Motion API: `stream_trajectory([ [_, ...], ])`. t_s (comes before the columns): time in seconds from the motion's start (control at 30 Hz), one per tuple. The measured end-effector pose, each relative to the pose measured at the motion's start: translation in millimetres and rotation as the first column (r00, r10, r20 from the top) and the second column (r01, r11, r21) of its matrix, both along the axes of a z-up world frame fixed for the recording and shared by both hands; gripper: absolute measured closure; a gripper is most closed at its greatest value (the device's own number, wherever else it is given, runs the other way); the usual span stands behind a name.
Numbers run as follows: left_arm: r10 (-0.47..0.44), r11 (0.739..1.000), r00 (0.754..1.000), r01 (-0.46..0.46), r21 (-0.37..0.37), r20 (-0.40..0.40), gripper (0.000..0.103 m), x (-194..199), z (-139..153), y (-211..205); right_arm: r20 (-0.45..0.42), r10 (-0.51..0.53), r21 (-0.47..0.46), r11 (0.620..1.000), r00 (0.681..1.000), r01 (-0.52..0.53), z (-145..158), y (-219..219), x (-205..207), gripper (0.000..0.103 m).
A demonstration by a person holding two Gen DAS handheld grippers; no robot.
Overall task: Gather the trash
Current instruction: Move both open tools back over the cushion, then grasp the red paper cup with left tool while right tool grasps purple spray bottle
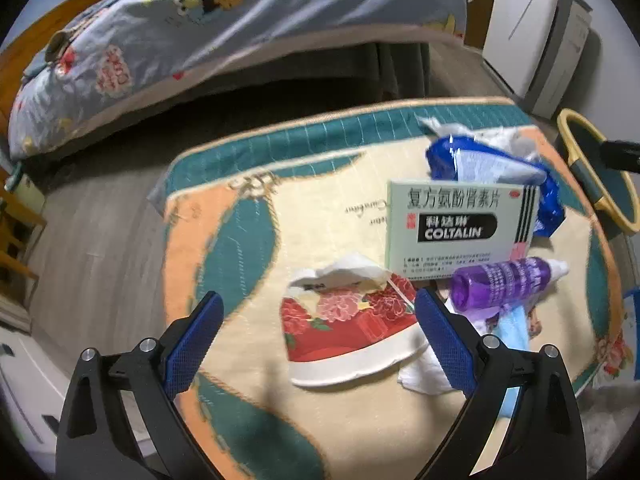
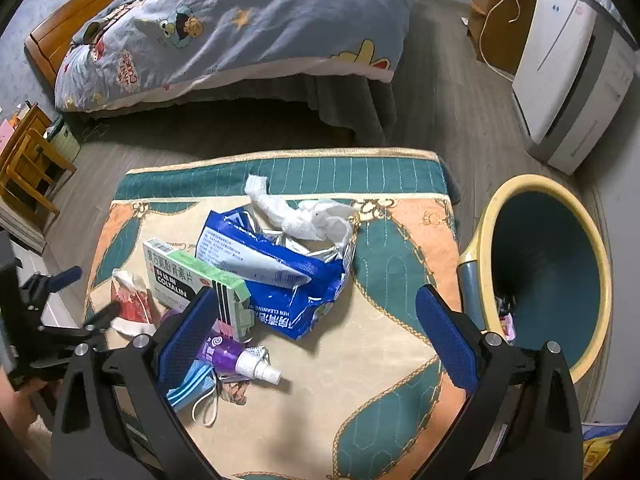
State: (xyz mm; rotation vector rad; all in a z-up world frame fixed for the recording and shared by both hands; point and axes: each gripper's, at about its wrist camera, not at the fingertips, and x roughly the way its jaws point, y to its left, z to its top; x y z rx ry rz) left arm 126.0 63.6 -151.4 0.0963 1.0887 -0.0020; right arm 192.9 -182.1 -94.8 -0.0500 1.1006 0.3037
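Centrally, trash pile: litter lies on a patterned mat [image 2: 392, 360] over a low surface, gathered toward its left half in the right wrist view.
Medicine box [image 1: 460, 228]: pale green, printed COLTALIN, resting tilted on the other litter, its near edge just above the purple bottle.
Purple bottle [image 1: 500, 282]: lying on its side with a white spray cap, touching the box's near edge.
Paper cup [image 1: 348, 320]: crushed, red floral print, white rim toward the camera, lying left of the bottle and between the left gripper's fingers in that view.
Blue pouch [image 2: 288, 280]: crumpled foil wrapper, far side of the box and touching it.
White tissue [image 2: 308, 216]: twisted, lying on the pouch's far edge.
Face mask [image 2: 192, 392]: light blue, near the bottle, partly hidden by a finger.
Bin [image 2: 548, 276]: yellow rim, teal interior, standing just right of the mat.
Left gripper [image 1: 320, 338]: jaws wide, hovering over the cup, holding nothing.
Right gripper [image 2: 316, 338]: jaws wide, empty, above the mat's near part.
Bed [image 2: 240, 28]: blue cartoon quilt, far beyond the mat.
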Motion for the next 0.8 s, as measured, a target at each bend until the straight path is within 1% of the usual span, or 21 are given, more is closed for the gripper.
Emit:
stream_trajectory([
  [0.07,-0.007,1.0,1.0,0.007,-0.005,-0.018,0.008,2.0,-8.2,-4.4,-0.008,0.013,0.005,1.0,1.0,-0.013,-2.3,0.8,-1.6,0.006],
  [0.17,-0.023,1.0,0.999,0.022,-0.017,-0.044,0.008,6.0,-17.6,-11.0,-0.015,0.045,-0.018,0.999,0.999,-0.045,-5.9,4.3,-2.8,0.006],
  [0.3,0.009,0.998,0.997,-0.013,-0.054,-0.073,0.008,11.9,-30.2,-9.2,-0.021,0.053,-0.007,0.999,0.998,-0.053,-7.1,2.8,-1.5,0.006],
  [0.43,0.028,0.997,0.994,-0.034,-0.063,-0.102,0.007,16.0,-40.5,-8.9,-0.029,0.076,-0.012,0.997,0.997,-0.077,-11.4,5.7,-1.3,0.006],
  [0.5,0.032,0.997,0.994,-0.039,-0.066,-0.104,0.008,16.7,-40.2,-8.8,-0.033,0.104,-0.026,0.994,0.994,-0.105,-15.0,11.7,-2.7,0.006],
  [0.6,0.036,0.993,0.993,-0.048,-0.105,-0.113,0.009,18.1,-37.5,-5.2,-0.039,0.162,-0.045,0.985,0.986,-0.164,-21.6,24.1,-6.7,0.006],
  [0.67,0.036,0.995,0.994,-0.045,-0.092,-0.103,0.009,16.9,-34.2,-3.5,-0.039,0.198,-0.054,0.978,0.979,-0.2,-25.9,31.3,-9.6,0.006],
  [0.73,0.028,0.996,0.995,-0.036,-0.076,-0.098,0.009,16.1,-30.7,-2.3,-0.044,0.246,-0.085,0.965,0.968,-0.249,-34.3,41.2,-14.4,0.007],
  [0.77,0.032,0.997,0.995,-0.039,-0.073,-0.095,0.009,15.5,-28.6,-0.9,-0.049,0.269,-0.104,0.956,0.962,-0.273,-39.1,45.8,-16.7,0.01],
  [0.8,0.036,0.997,0.995,-0.042,-0.065,-0.089,0.009,14.3,-25.4,0.3,-0.059,0.301,-0.133,0.943,0.952,-0.306,-46.1,53.3,-20.4,0.015],
])
